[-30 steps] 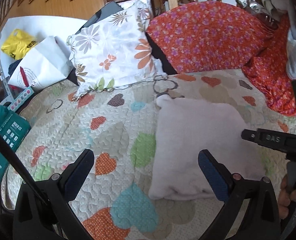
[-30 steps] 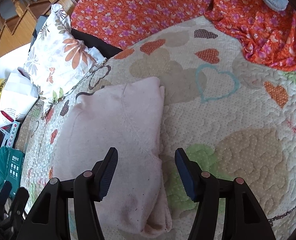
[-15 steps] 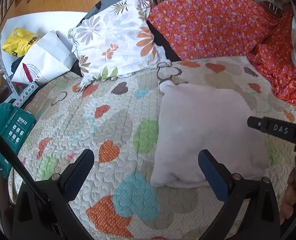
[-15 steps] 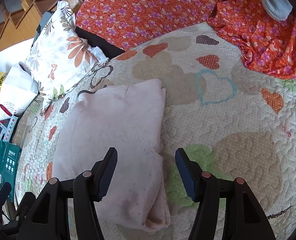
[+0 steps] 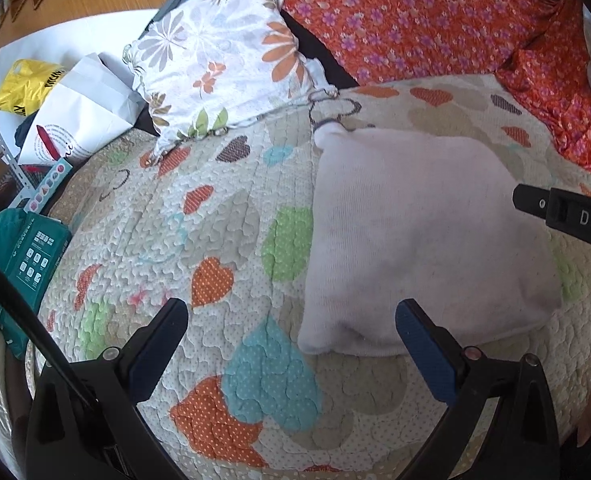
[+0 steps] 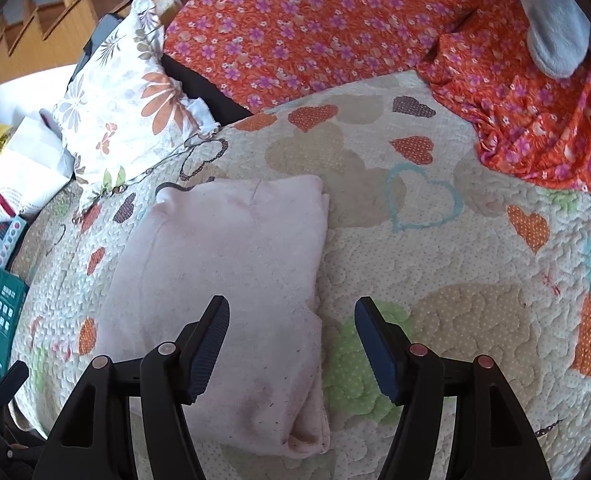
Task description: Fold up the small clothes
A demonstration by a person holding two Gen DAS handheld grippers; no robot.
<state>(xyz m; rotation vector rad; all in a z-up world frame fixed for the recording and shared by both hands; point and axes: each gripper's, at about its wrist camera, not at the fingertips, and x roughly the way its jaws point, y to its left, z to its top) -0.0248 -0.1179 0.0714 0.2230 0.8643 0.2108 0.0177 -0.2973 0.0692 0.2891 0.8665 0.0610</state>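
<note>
A folded pale pink garment lies flat on the heart-patterned quilt. It also shows in the right wrist view, folded in a thick rectangle. My left gripper is open and empty, above the quilt at the garment's near left corner. My right gripper is open and empty, above the garment's near right edge. A tip of the right gripper shows at the right of the left wrist view.
A floral pillow and an orange flowered cover lie behind the quilt. A white bag, a yellow bag and a teal box sit at the left. A grey item lies far right.
Both grippers have drawn back and up from the garment, so more quilt shows in front. Both stay open. The garment has not moved.
</note>
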